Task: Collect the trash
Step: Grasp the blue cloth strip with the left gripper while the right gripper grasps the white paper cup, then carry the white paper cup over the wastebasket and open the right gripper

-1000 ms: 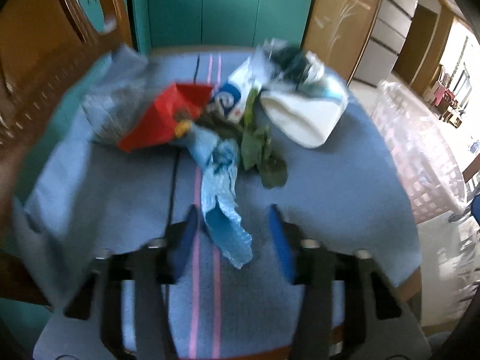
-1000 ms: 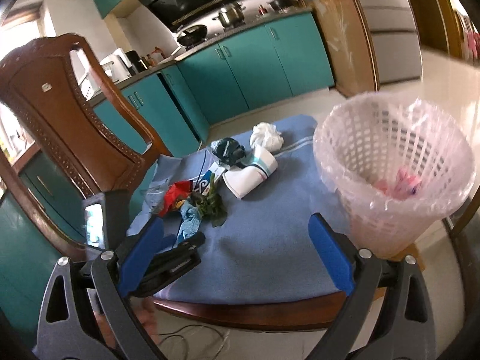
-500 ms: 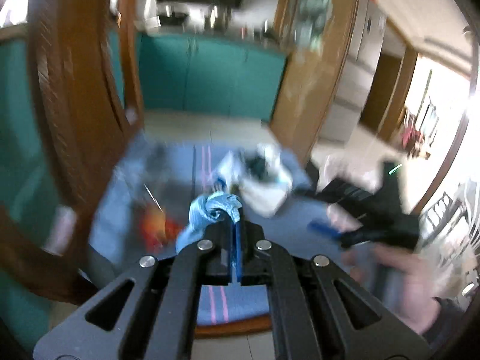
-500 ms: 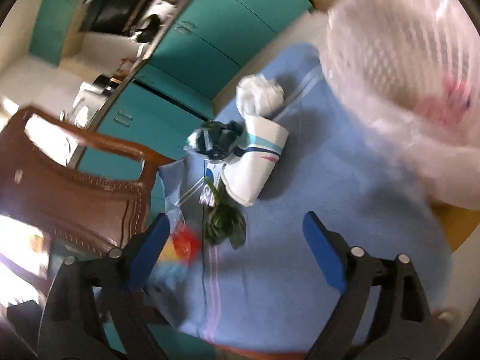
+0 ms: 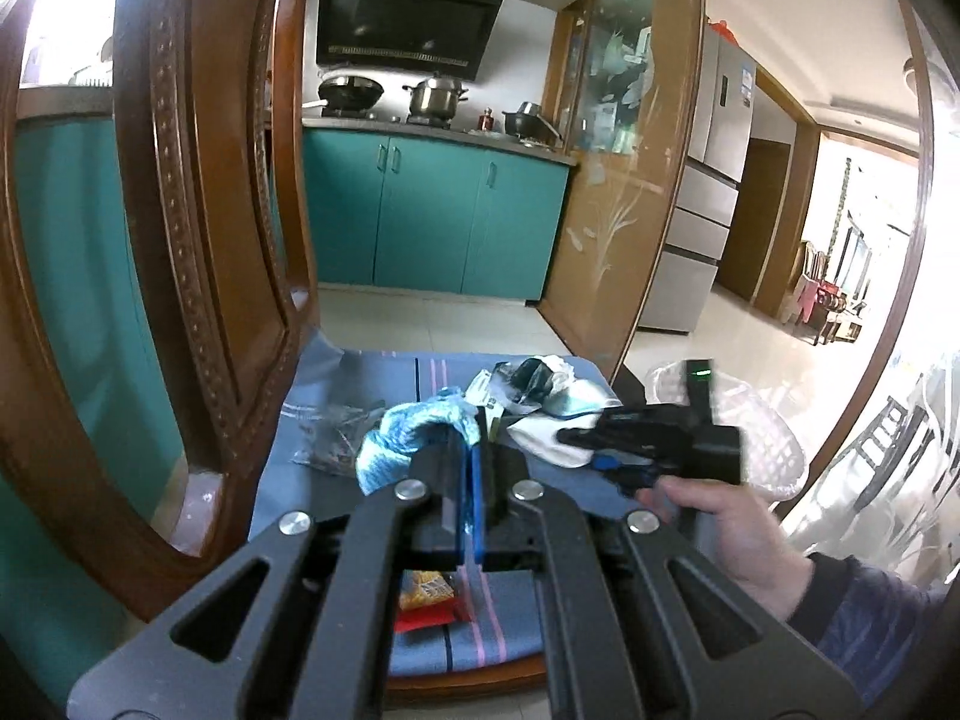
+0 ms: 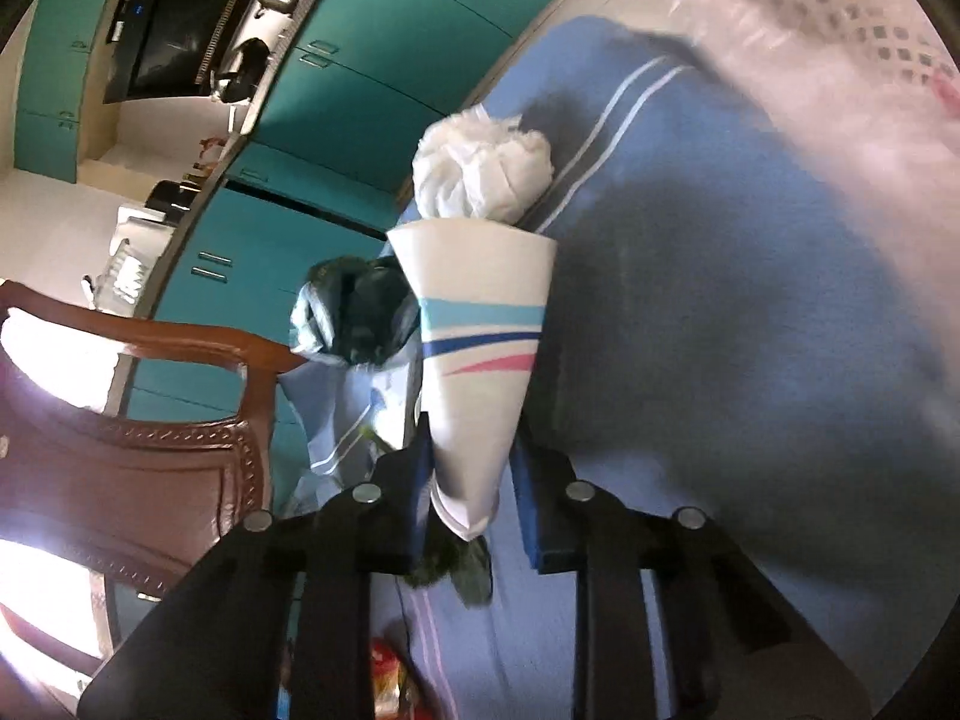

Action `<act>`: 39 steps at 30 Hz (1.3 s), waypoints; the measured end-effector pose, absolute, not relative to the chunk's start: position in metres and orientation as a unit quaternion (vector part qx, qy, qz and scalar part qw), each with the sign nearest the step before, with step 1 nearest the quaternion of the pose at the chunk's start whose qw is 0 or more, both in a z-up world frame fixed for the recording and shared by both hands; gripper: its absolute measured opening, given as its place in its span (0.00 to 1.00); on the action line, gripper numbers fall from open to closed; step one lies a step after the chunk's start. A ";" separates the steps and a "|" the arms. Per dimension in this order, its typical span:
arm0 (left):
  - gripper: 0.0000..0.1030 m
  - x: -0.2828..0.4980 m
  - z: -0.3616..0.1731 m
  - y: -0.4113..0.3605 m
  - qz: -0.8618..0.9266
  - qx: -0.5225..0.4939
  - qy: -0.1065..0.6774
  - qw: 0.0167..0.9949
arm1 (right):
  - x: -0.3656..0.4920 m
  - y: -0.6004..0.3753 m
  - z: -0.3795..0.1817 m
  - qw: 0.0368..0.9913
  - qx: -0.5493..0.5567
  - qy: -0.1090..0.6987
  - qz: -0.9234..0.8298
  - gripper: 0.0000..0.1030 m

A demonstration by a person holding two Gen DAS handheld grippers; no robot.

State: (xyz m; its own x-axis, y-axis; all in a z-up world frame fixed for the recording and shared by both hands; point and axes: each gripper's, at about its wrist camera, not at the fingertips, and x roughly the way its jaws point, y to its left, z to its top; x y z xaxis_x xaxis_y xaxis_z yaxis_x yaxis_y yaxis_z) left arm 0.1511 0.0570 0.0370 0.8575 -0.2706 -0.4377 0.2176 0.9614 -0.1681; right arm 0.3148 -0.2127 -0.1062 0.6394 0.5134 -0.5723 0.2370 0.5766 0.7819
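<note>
My left gripper (image 5: 474,438) is shut on a crumpled light-blue wrapper (image 5: 414,432), which it holds up above the blue tablecloth (image 5: 384,378). My right gripper (image 6: 471,480) has a white paper cup (image 6: 480,348) with blue and pink stripes between its jaws. They are closing on the cup's narrow end, and the pads press its sides. The cup lies on the cloth with its mouth pointing away. The left wrist view also shows a hand (image 5: 720,516) holding that right gripper (image 5: 600,462) over the table. A white mesh trash bin (image 6: 840,60) with a plastic liner stands at the table's right.
A white crumpled tissue (image 6: 480,168) and a dark plastic bag (image 6: 354,312) lie just beyond the cup. A green leaf (image 6: 456,570), a red snack wrapper (image 5: 426,594) and a clear bag (image 5: 336,438) lie on the cloth. A carved wooden chair (image 5: 198,240) stands close on the left.
My left gripper shut on the blue wrapper and lifted it off the cloth. My right gripper rolled, came down to the paper cup, and its jaws narrowed from wide open onto it.
</note>
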 end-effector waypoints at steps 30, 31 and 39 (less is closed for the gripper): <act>0.02 0.152 0.016 0.013 -0.093 -0.004 0.296 0.951 | 0.138 -0.142 0.018 0.954 0.034 0.280 0.097 0.24; 0.02 0.151 0.016 0.012 -0.092 -0.003 0.296 0.951 | 0.138 -0.142 0.018 0.955 0.034 0.280 0.097 0.24; 0.02 0.151 0.016 0.012 -0.091 -0.003 0.298 0.950 | 0.138 -0.143 0.017 0.955 0.031 0.280 0.098 0.24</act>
